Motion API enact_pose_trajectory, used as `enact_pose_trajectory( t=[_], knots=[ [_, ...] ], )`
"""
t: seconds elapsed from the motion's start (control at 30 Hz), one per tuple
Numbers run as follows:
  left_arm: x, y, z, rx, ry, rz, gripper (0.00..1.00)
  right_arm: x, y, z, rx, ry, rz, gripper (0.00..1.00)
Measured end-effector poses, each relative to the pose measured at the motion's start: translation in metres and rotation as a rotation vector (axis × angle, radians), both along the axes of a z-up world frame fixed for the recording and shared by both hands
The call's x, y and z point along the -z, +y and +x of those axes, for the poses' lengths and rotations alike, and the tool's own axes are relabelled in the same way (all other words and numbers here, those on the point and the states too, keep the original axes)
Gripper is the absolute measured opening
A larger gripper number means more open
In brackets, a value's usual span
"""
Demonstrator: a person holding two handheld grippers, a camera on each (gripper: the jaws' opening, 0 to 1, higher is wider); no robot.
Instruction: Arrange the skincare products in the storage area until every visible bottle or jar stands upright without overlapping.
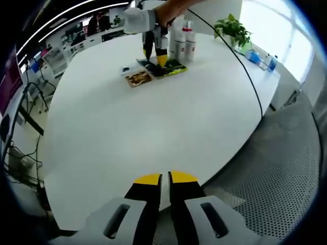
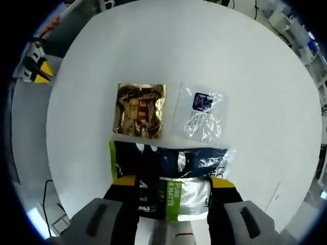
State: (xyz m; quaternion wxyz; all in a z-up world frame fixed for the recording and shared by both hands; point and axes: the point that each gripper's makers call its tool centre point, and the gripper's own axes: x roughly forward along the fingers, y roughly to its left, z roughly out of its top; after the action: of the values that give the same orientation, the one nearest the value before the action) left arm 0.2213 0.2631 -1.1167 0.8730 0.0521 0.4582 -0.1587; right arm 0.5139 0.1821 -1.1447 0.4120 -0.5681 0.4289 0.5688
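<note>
**Right jaws wide over the packets, left jaws together at the near edge**

In the right gripper view, the right gripper [image 2: 172, 182] hangs over a white tabletop [image 2: 245, 66] with its jaws wide apart. Between them lie a dark packet [image 2: 171, 159] and a silver packet [image 2: 179, 196] with a green band. It is hard to tell if the jaws touch them. Past these lie a gold packet [image 2: 140, 111] and a clear packet [image 2: 201, 112], side by side and flat.

In the left gripper view, the left gripper [image 1: 165, 178] sits at the near edge of the tabletop, far from the things. Its jaws are close together and hold nothing. Across the tabletop, a person's hand [image 1: 162, 14] in a white glove holds the right gripper down over the packets. Just behind them stand white bottles [image 1: 184, 43], upright and close together. A plant [image 1: 233, 28] stands near the far edge, and a grey chair [image 1: 278, 168] is at the right.
</note>
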Motion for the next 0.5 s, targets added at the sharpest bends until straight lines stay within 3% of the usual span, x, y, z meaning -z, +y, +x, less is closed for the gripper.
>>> enact_pose_trajectory(
  t=[0.5],
  knots=[
    [0.0005, -0.0001, -0.0005, 0.004, 0.002, 0.003, 0.00, -0.0094, 0.0011, 0.0009, 0.041, 0.034, 0.049, 0.55]
  ],
)
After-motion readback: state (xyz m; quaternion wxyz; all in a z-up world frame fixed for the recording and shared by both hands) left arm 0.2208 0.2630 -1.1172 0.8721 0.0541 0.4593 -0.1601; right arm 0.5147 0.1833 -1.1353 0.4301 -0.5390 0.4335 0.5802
